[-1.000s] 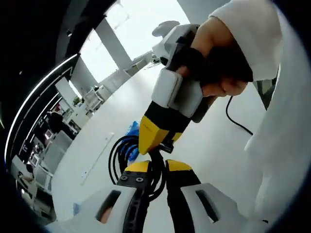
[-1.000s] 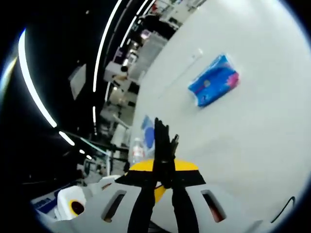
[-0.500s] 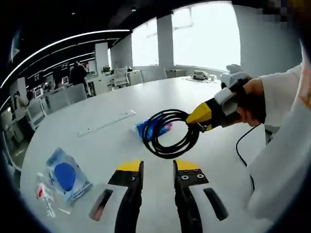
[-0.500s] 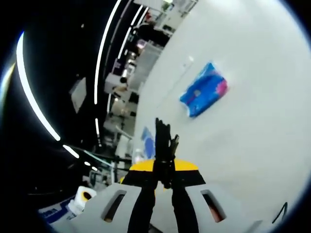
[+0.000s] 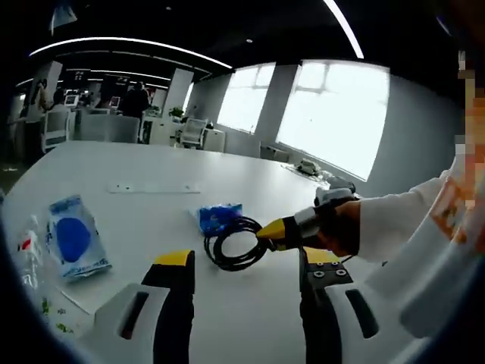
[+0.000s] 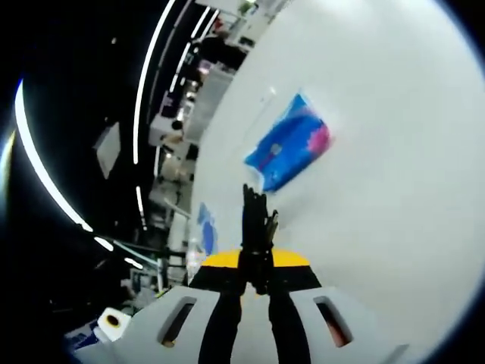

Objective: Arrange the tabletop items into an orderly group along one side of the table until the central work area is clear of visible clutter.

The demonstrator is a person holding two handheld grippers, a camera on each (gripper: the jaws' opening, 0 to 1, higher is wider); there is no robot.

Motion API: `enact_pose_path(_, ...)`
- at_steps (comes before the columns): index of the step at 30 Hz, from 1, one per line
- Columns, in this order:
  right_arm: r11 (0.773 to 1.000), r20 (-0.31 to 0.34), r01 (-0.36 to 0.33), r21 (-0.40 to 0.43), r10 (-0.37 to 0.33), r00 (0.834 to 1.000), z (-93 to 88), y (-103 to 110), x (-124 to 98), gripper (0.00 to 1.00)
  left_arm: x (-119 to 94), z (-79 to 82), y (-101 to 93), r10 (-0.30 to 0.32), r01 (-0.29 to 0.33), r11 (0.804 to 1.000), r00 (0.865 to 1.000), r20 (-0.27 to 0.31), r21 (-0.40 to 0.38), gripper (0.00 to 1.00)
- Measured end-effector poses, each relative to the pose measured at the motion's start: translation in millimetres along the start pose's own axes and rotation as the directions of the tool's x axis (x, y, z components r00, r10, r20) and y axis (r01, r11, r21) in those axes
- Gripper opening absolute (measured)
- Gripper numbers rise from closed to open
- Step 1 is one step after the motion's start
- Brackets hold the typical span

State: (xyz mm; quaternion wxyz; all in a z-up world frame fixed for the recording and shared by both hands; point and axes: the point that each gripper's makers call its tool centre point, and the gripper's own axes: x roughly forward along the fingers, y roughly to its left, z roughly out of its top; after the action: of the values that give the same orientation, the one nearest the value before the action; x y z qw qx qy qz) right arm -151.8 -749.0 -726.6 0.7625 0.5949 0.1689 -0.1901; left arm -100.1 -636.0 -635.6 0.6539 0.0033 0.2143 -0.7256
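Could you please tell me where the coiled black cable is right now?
In the left gripper view, the black cable hangs mid-frame from the shut right gripper, just in front of the blue tissue pack on the white table.

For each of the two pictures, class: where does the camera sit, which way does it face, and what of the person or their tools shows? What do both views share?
Left gripper view: rides the left tool, jaws open, facing across the white table toward windows; the right tool, its hand and sleeve hold a black cable coil.
Right gripper view: rides the right tool, rolled, shut on the cable, facing the tabletop.
Shared: the blue tissue pack, cable and table.
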Motion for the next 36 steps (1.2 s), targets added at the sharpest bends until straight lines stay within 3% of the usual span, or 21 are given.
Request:
enact_pose_path(2, 0.998, 0.007, -0.007, 0.063, 0.006, 1.0, -1.2, -3, 2, 0.09, 0, -2.5, -2.9, -0.01, 0.01, 1.0, 1.0, -0.009, -0.005, 0.53)
enact_pose_path(6, 0.999, -0.002, 0.034, 0.029, -0.033, 0.999, -2.4, -13, 5, 0.09, 0, -3.5, -11.3, -0.045, 0.045, 0.998, 0.999, -0.005, -0.049, 0.51)
enact_pose_path(13, 0.997, -0.003, 0.062, 0.055, -0.062, 0.998, -2.3, -22, 5, 0.1, -2, -3.2, -13.2, -0.045, 0.044, 0.997, 0.999, -0.011, -0.058, 0.49)
enact_pose_path(16, 0.994, -0.013, 0.11, 0.003, -0.11, 0.994, -3.4, -30, 5, 0.11, -4, -12.0, -15.3, -0.034, 0.032, 0.998, 0.998, -0.043, -0.051, 0.48)
enact_pose_path(22, 0.993, -0.008, 0.108, -0.041, -0.108, 0.994, -2.6, -28, 6, 0.11, -13, -16.8, -23.9, -0.024, 0.021, 0.999, 0.998, -0.063, -0.041, 0.48)
enact_pose_path(26, 0.974, 0.012, 0.177, -0.141, -0.177, 0.984, 2.1, -38, 2, 0.15, -22, -20.9, -29.2, -0.001, -0.002, 1.0, 0.997, -0.081, -0.031, 0.49)
enact_pose_path(32, 0.98, 0.048, 0.132, -0.146, -0.126, 0.991, 11.4, -23, -8, 0.16, -34, -26.8, -39.1, 0.023, -0.029, 0.997, 0.996, -0.087, -0.071, 0.48)
enact_pose_path(36, 0.98, 0.052, 0.101, -0.172, -0.093, 0.994, 7.0, -17, -17, 0.18, -42, -36.1, -48.8, 0.047, -0.054, 0.997, 0.993, -0.111, -0.057, 0.48)
